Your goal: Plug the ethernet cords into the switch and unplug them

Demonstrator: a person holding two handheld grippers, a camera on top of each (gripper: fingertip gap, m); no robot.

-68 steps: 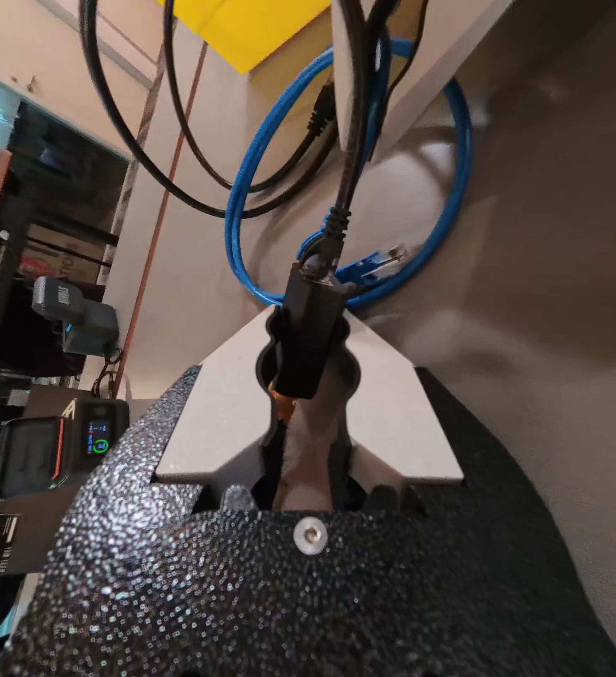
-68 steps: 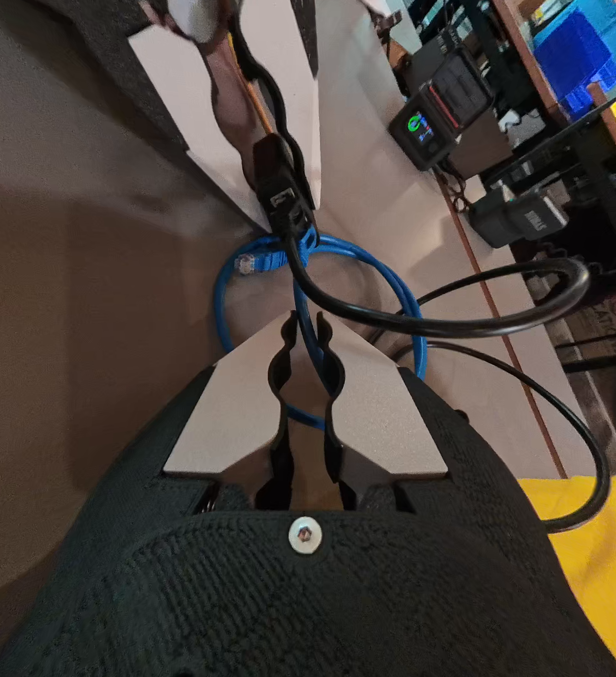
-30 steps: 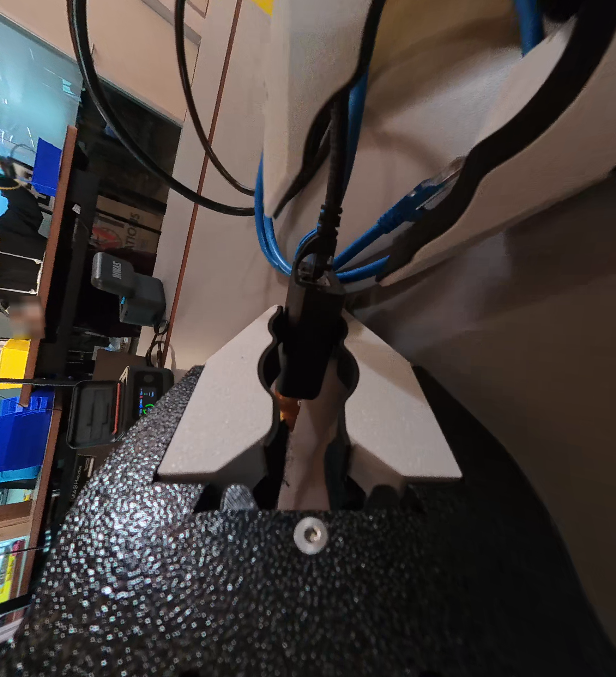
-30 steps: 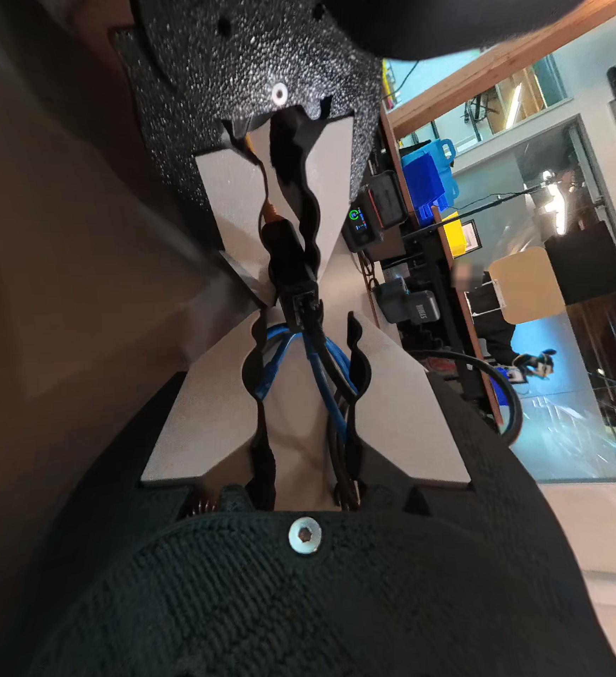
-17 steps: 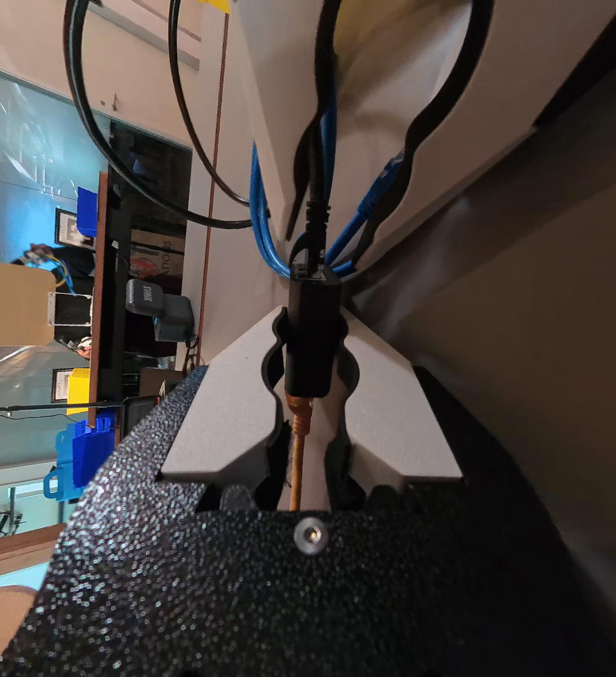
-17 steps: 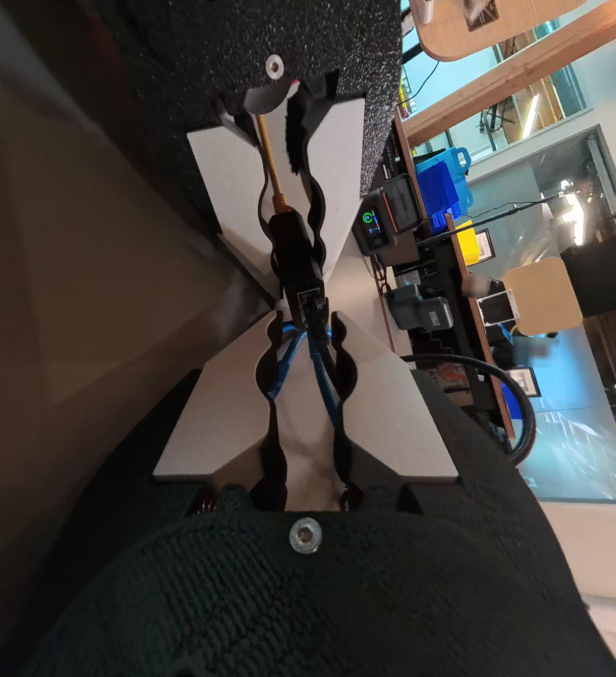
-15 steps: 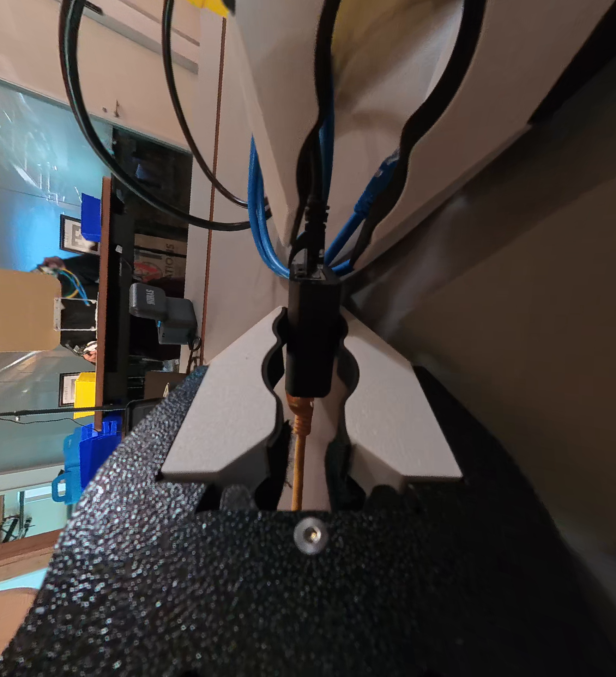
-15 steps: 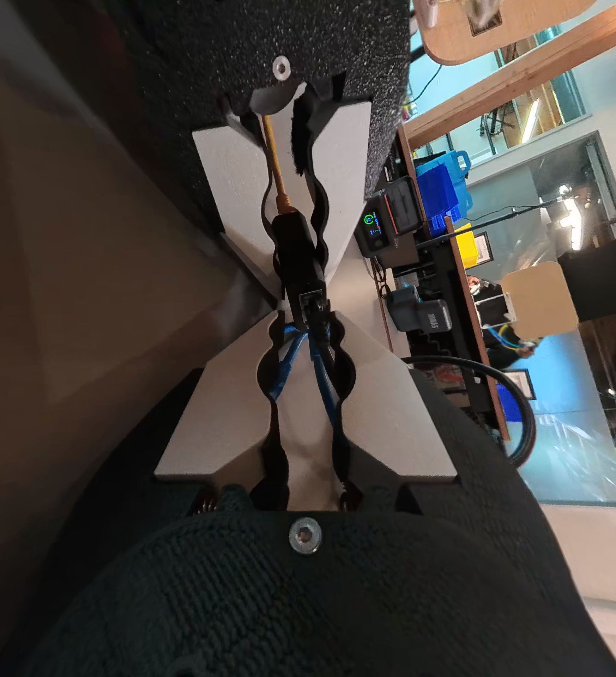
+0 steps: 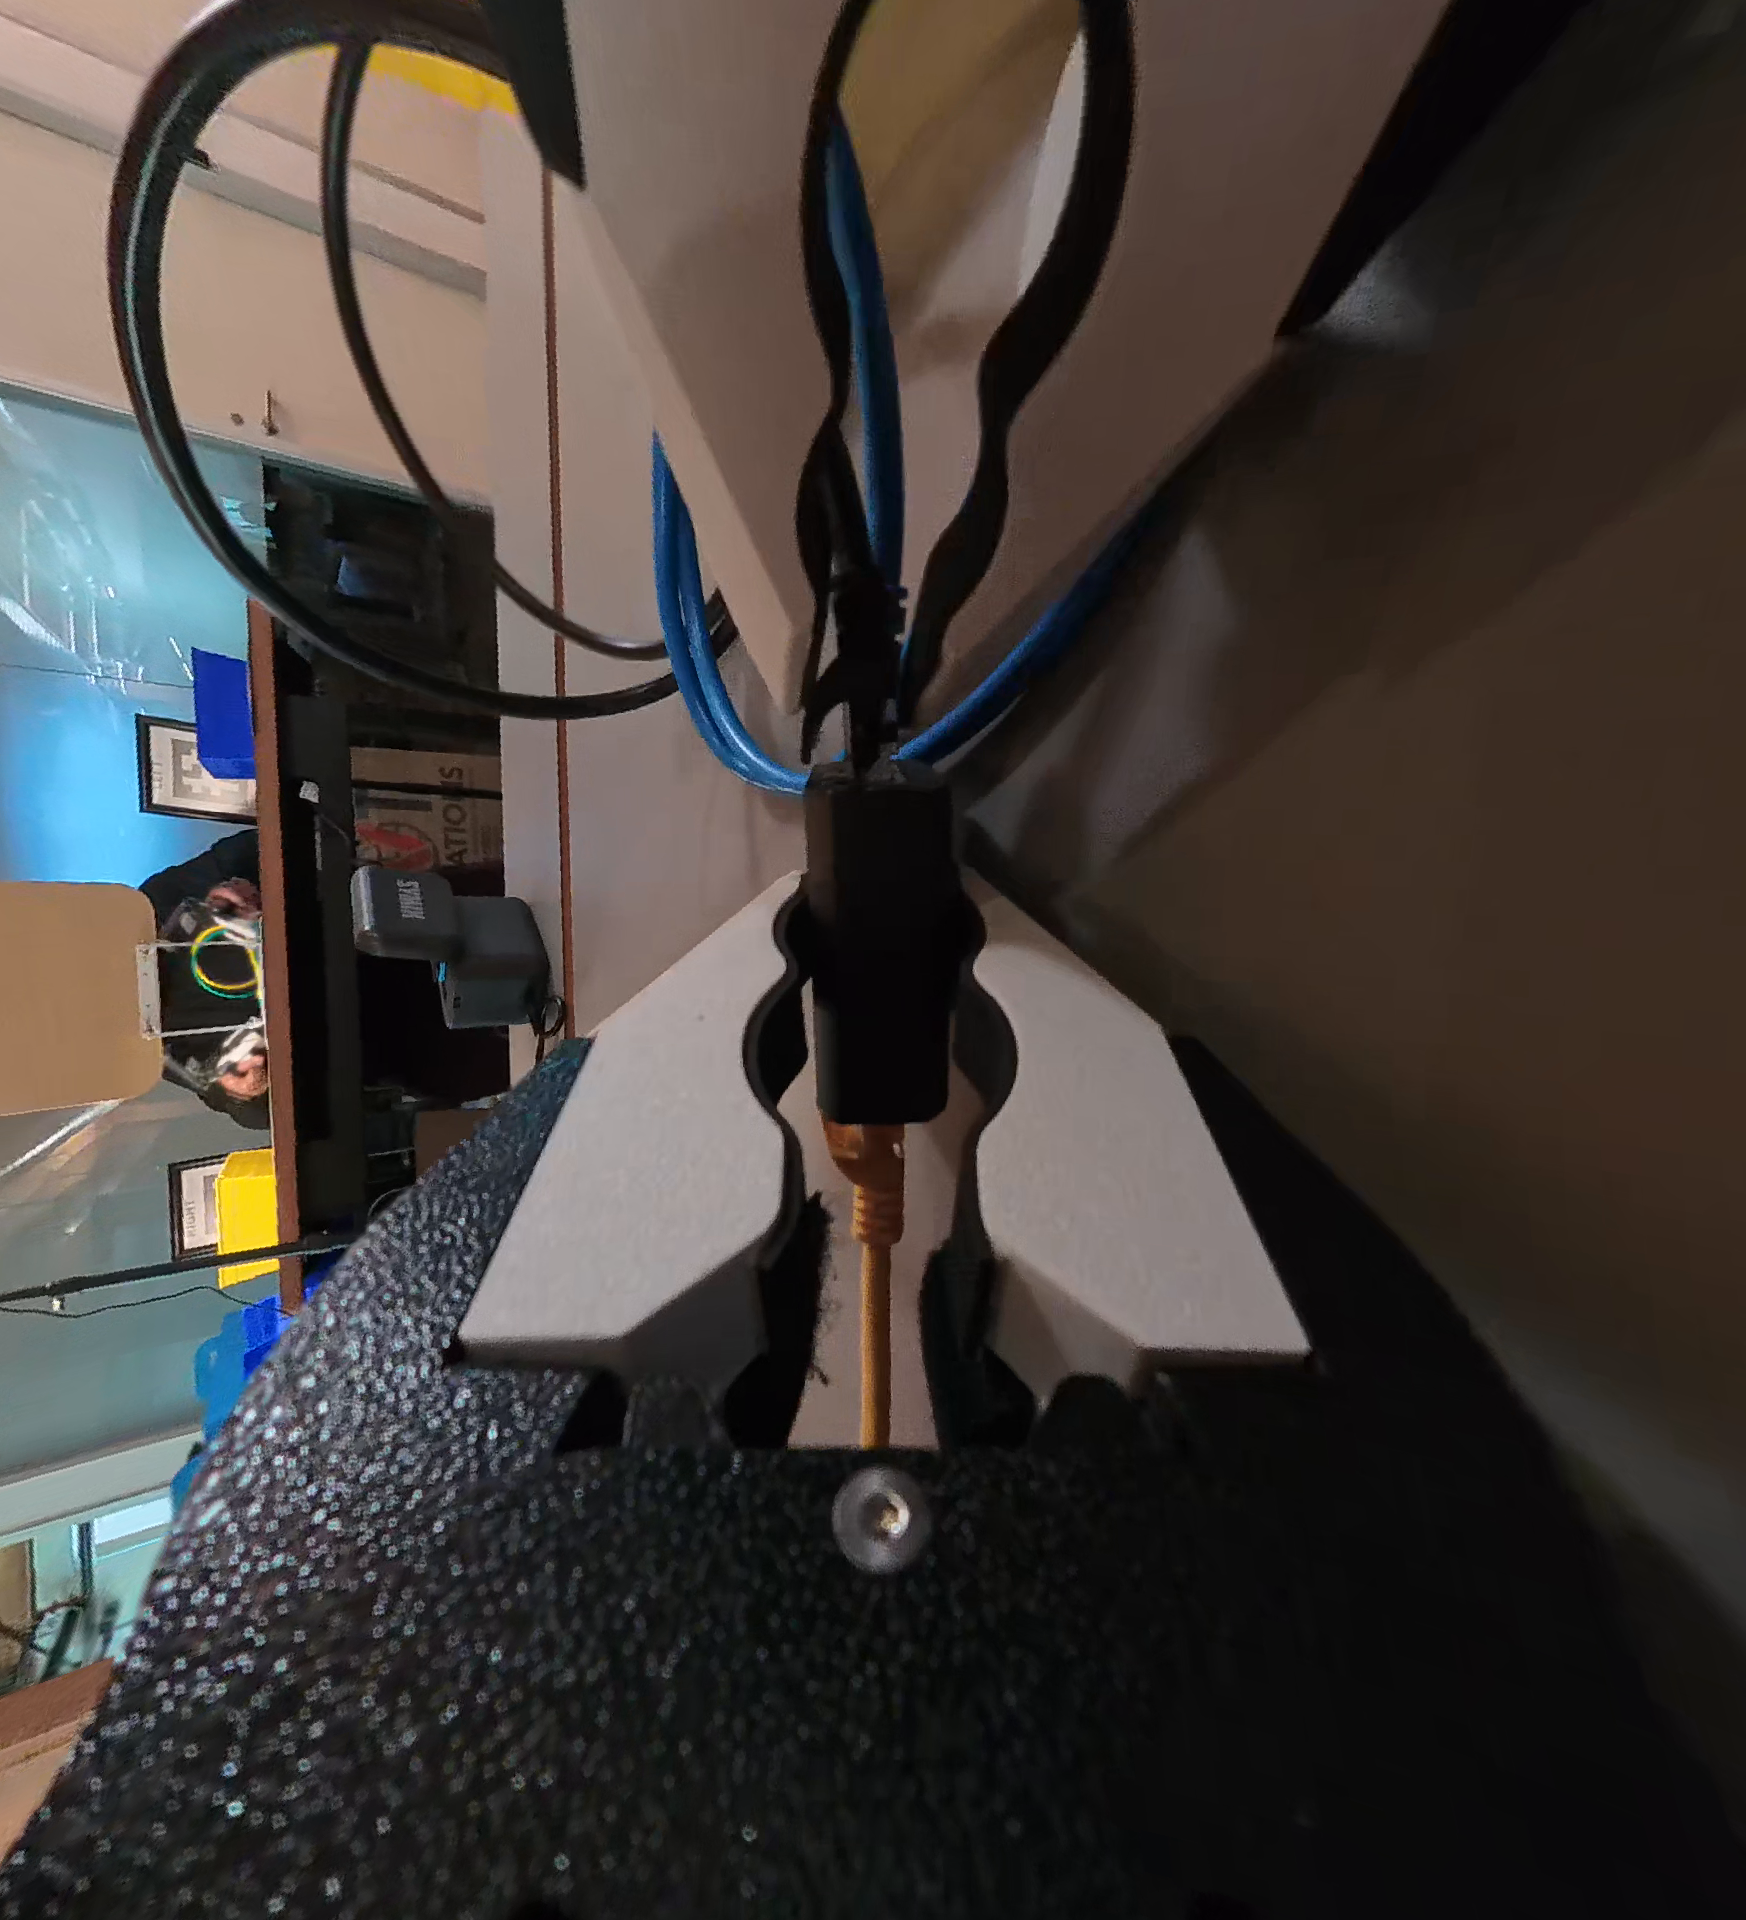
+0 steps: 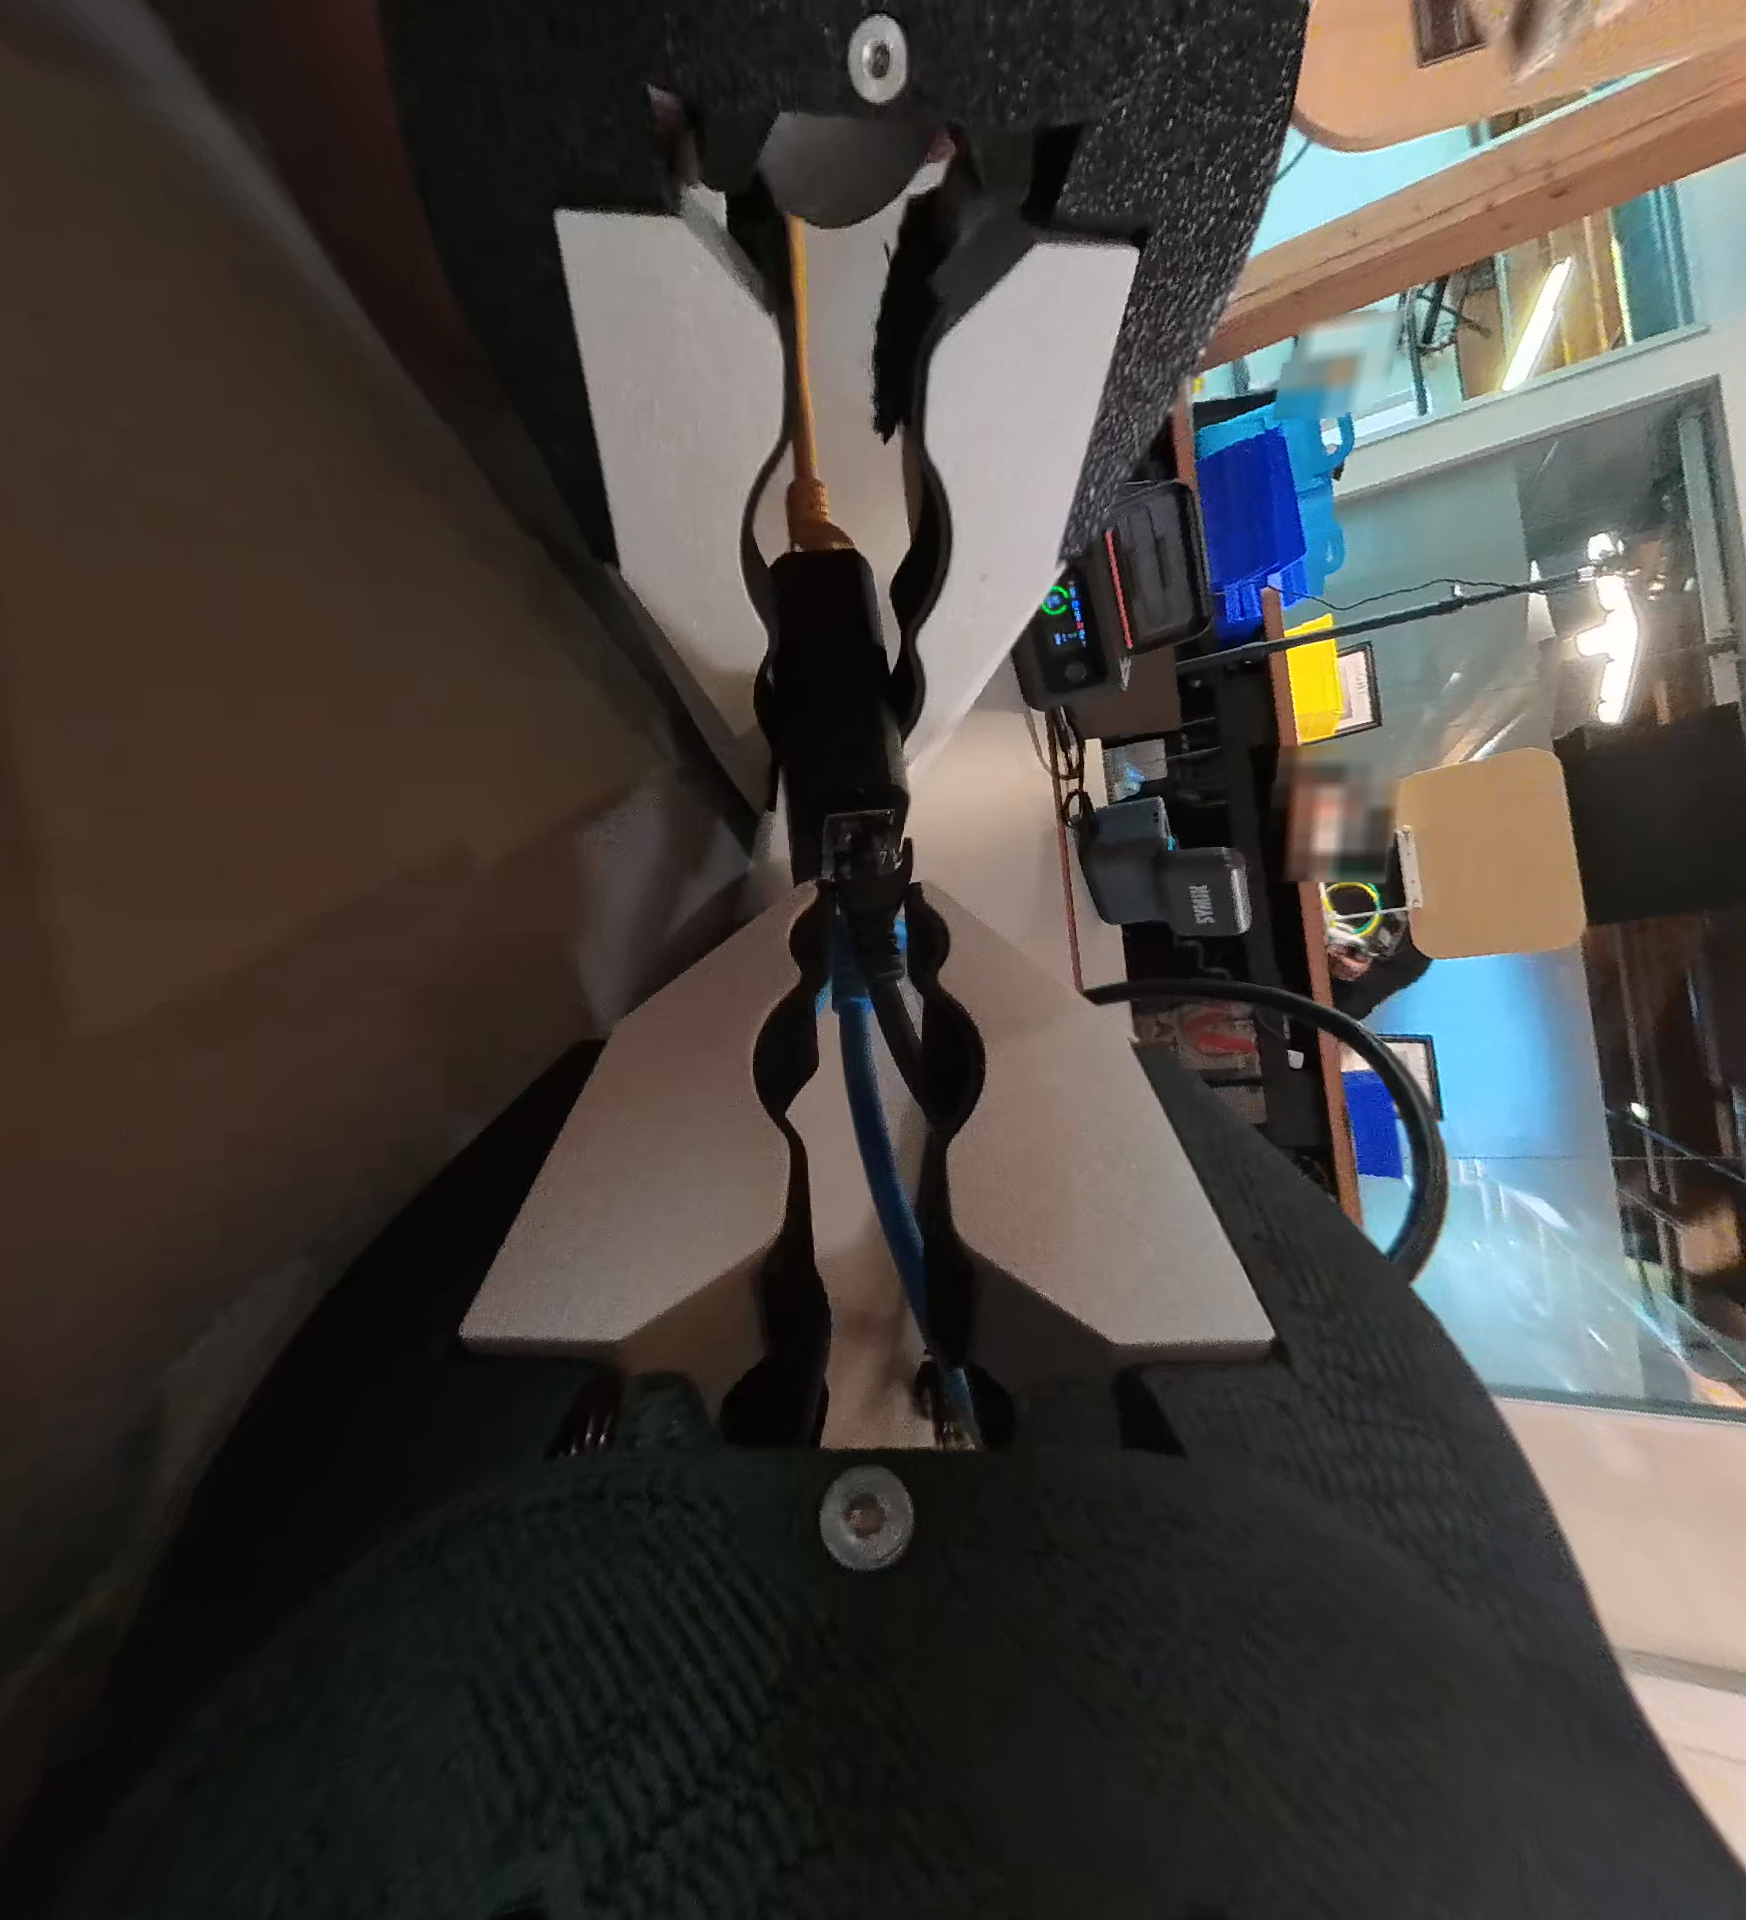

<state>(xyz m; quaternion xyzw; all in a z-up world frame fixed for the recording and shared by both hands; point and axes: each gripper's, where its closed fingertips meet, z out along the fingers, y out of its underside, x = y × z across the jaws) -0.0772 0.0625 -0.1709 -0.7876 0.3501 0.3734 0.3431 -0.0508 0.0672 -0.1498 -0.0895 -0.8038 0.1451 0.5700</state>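
The left gripper (image 9: 884, 940) is clamped on a small black ethernet coupler block (image 9: 881, 961), which serves as the switch here; its grey fingers (image 9: 677, 1132) press the block from both sides near their tips. An orange ethernet cord (image 9: 871, 1226) is plugged into the end of the block that faces the left wrist camera and runs back between the fingers toward the gripper body.

The right gripper (image 10: 864, 940) meets the block nose to nose from the opposite end. Its fingers (image 10: 682, 1143) stand narrow around a black ethernet plug (image 10: 867, 894) seated at the block's far port, with the black cord (image 10: 905, 1023) trailing back between them; whether the pads actually pinch the plug cannot be told. A blue ethernet cord (image 10: 874, 1132) also runs between these fingers, just beside the black cord, and in the left wrist view it loops out on both sides of the block (image 9: 703, 665).

Beyond the block, a thick black cable (image 9: 214, 436) hangs in loops, and well behind it stands a shelf (image 9: 271, 935) with blue bins (image 9: 223, 712) and yellow bins (image 9: 245, 1205).
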